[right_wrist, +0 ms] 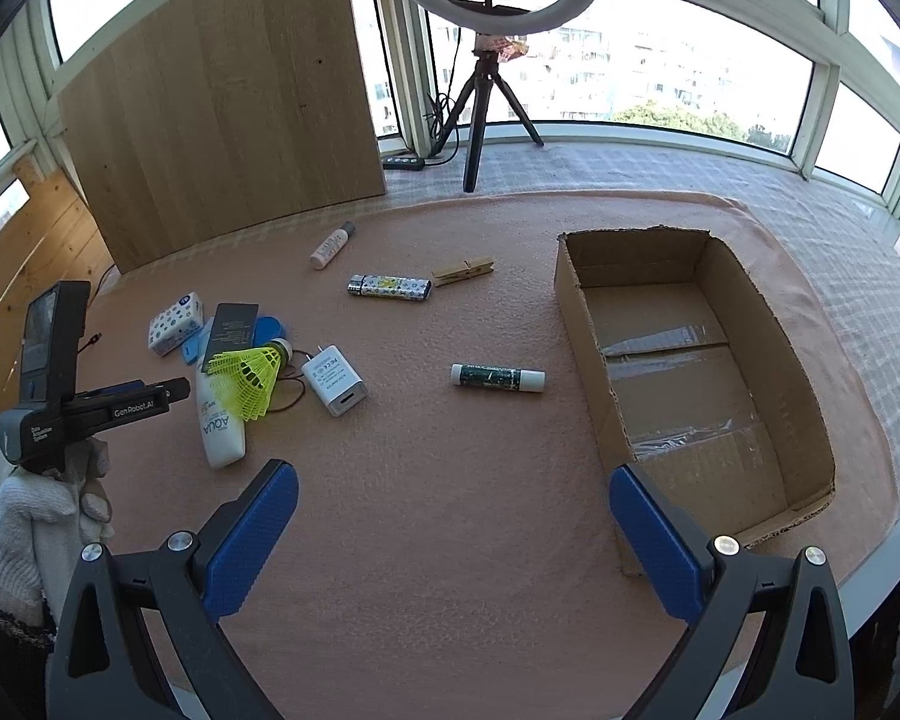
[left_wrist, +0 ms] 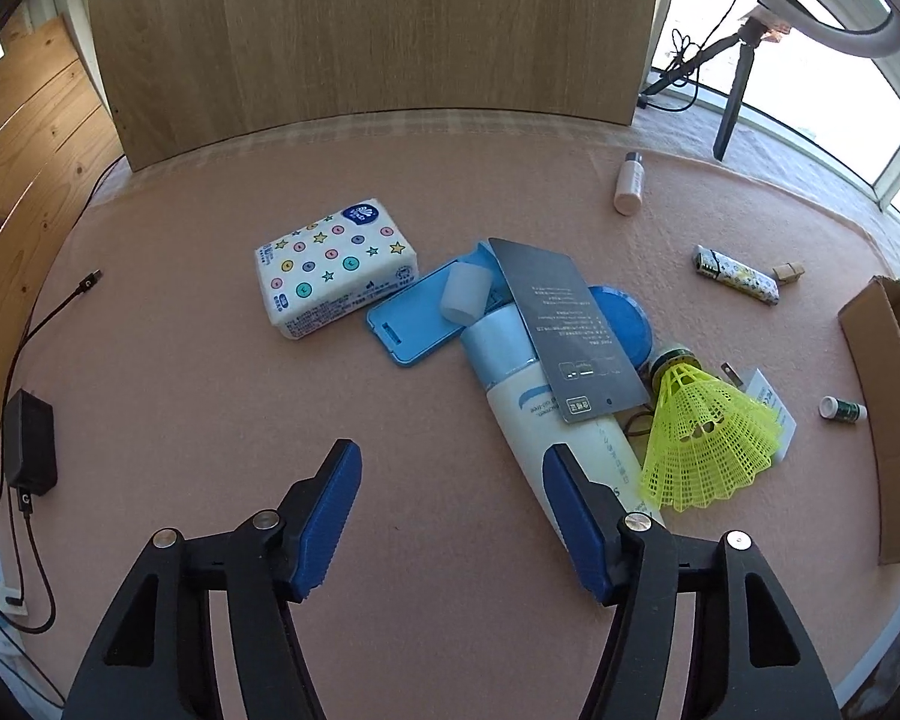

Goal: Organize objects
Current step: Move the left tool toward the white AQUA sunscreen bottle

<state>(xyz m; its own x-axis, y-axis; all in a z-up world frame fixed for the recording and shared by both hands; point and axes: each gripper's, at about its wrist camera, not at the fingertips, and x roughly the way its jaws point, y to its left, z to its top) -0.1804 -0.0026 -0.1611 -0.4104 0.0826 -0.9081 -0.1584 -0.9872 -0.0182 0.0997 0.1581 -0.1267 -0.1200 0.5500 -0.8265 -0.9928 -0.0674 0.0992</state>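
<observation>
Cloth of pink fleece is spread over the table, and an open brown cardboard box is seen empty at its right. A white squeeze tube lies in the clutter at left, touched by a yellow plastic shuttlecock. The left gripper is held partly spread, nothing clamped, one pad just beside the tube. The right gripper is held wide over bare cloth.

A pink cloth carries a cardboard box, tube, charger.
</observation>
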